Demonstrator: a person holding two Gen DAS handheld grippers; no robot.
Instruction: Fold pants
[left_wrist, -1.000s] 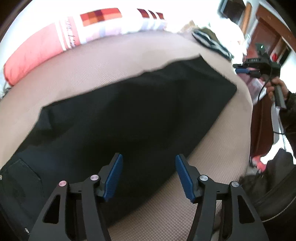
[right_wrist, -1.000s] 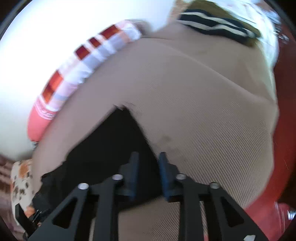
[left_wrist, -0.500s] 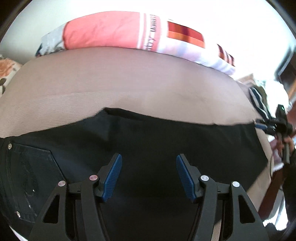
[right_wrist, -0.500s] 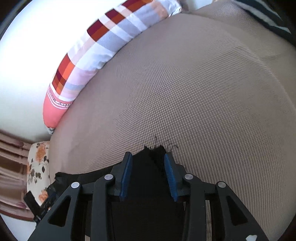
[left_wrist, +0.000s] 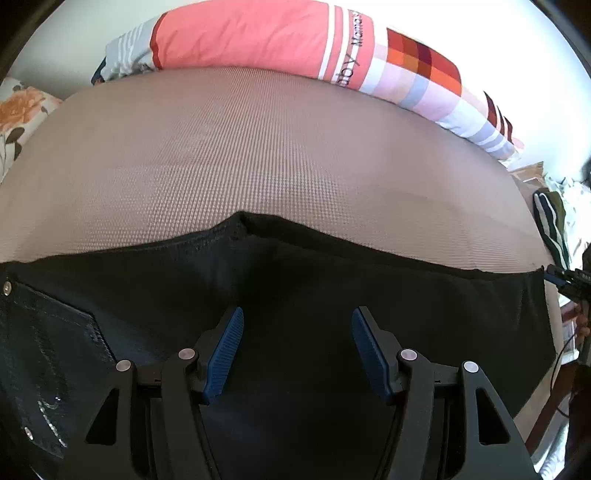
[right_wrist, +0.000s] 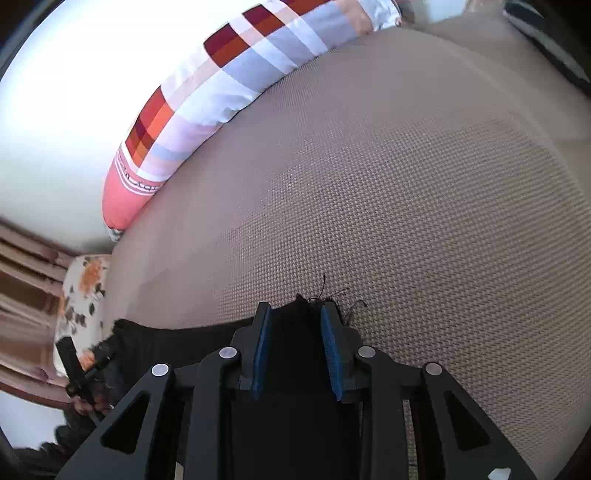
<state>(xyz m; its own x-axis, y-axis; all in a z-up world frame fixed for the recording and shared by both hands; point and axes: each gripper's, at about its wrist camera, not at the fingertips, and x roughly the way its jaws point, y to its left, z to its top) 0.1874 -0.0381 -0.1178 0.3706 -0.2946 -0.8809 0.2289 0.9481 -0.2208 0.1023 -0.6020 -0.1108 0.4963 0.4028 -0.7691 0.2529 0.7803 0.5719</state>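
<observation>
Black pants (left_wrist: 332, 295) lie spread flat across a tan woven bed surface (left_wrist: 258, 158), with a back pocket (left_wrist: 40, 343) at the left. My left gripper (left_wrist: 297, 354) is open and empty, hovering over the middle of the pants. In the right wrist view my right gripper (right_wrist: 295, 350) is partly open, its blue pads on either side of a frayed hem corner of the pants (right_wrist: 295, 362). The pads do not press the cloth. The right gripper also shows at the far right in the left wrist view (left_wrist: 570, 278).
A long pink, checked bolster pillow (left_wrist: 295, 48) lies along the far edge of the bed. A floral cushion (left_wrist: 18, 114) sits at the left. Striped clothing (left_wrist: 550, 221) lies at the right end. Wooden furniture (right_wrist: 22, 266) stands beyond the bed's left.
My right gripper's jaws have widened around the hem corner. My left gripper swung from the pants' right end towards the middle and lowered closer to the fabric.
</observation>
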